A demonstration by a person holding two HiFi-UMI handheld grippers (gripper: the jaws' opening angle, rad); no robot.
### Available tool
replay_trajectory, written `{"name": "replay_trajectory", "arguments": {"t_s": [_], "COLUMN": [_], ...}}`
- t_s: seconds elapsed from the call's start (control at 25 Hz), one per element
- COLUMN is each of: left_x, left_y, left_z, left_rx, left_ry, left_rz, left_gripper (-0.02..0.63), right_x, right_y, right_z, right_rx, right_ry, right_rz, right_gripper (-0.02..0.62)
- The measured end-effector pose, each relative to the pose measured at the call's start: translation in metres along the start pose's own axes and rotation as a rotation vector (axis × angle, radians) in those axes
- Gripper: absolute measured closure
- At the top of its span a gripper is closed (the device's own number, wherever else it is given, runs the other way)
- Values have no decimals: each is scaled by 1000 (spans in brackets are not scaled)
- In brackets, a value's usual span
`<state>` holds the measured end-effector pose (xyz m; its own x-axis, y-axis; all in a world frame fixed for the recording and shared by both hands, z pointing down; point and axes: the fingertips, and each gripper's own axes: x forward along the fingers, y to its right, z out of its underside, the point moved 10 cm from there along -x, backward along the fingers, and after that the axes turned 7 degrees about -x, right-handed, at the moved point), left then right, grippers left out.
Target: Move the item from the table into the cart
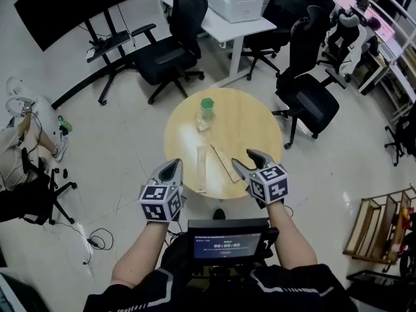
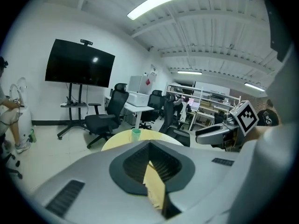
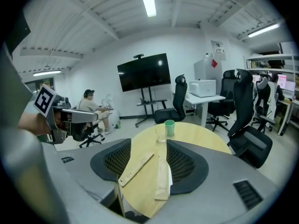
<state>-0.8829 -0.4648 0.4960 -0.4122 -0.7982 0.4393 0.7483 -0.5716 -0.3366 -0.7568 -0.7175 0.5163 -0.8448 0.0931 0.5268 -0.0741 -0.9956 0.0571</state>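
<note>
A round wooden table [image 1: 260,122] carries a green cup [image 1: 207,104], a clear glass [image 1: 203,121] right beside it, and two flat wooden strips [image 1: 201,169] [image 1: 224,162] near its front edge. My left gripper [image 1: 173,169] hovers at the front-left rim, its jaws shut and empty. My right gripper [image 1: 247,160] hangs over the front-right rim, open and empty. In the right gripper view both strips [image 3: 135,168] [image 3: 163,176] lie between the spread jaws [image 3: 149,148], with the cup [image 3: 169,127] beyond. The left gripper view shows only a sliver of wood through its jaws [image 2: 150,146].
Black office chairs [image 1: 166,54] [image 1: 312,96] ring the table's far side. A white desk with a printer [image 1: 234,2] stands behind, a TV on a stand [image 1: 78,5] at back left. A person sits at far left [image 1: 16,148]. A wooden rack [image 1: 383,226] is at lower right.
</note>
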Motion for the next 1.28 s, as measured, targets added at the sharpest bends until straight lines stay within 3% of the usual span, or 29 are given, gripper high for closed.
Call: {"name": "replay_trajectory", "arguments": {"t_s": [0.2,0.48,0.64,0.92,1.28], "left_x": [93,194,232,287,304], "left_y": [-34,-91,-119,-148,-154], "left_z": [5,37,55,84,87], "left_rx": [-75,-119,-120,-126,-109], "left_ry": [-99,-267,-341,-459,-481], "left_rz": [-87,-87,-70,-49,-33], "left_gripper": [601,600,600,600,600], "right_x": [90,210,263,316,337], "right_y": [64,101,112,128,128], "right_z": [12,57,93,125,139], "right_rx": [2,43,134,110,99], "right_ry": [-115,-306,-376,-510,-574], "right_rz": [-25,-34,-13,-8,-21], "right_gripper": [373,373,373,373,373]}}
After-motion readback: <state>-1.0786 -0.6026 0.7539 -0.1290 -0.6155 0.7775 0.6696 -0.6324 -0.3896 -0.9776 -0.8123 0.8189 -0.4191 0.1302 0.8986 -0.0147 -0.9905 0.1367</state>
